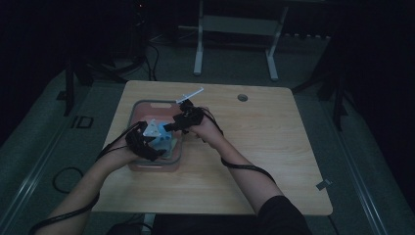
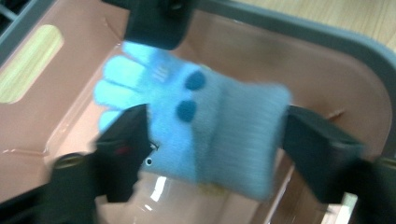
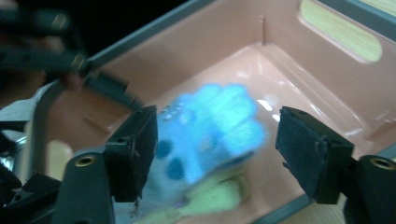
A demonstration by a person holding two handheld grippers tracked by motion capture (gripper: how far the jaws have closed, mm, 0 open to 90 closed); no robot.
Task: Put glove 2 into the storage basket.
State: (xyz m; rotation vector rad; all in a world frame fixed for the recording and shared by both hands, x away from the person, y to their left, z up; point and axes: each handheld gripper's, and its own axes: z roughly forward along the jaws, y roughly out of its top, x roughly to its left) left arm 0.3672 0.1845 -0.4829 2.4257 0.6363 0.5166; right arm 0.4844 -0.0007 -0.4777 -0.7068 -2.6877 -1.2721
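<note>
A light blue knit glove (image 2: 219, 135) with dark blue dots hangs inside a salmon-pink bin (image 2: 327, 39) with a grey rim. My left gripper (image 2: 217, 130) spans it across the palm and cuff, both jaws against the fabric. My right gripper (image 3: 217, 135) stands open around the glove's (image 3: 210, 130) finger end; its left jaw touches the fabric and its right jaw stands clear. In the high view both the left gripper (image 1: 152, 146) and the right gripper (image 1: 172, 128) meet over the bin (image 1: 131, 117) at the glove (image 1: 164, 142).
Something yellow-green (image 3: 215, 196) lies on the bin floor under the glove. A white strip-like object (image 1: 191, 94) rests on the wooden table (image 1: 264, 147) just beyond the bin. A round cable hole (image 1: 242, 97) sits near the far edge.
</note>
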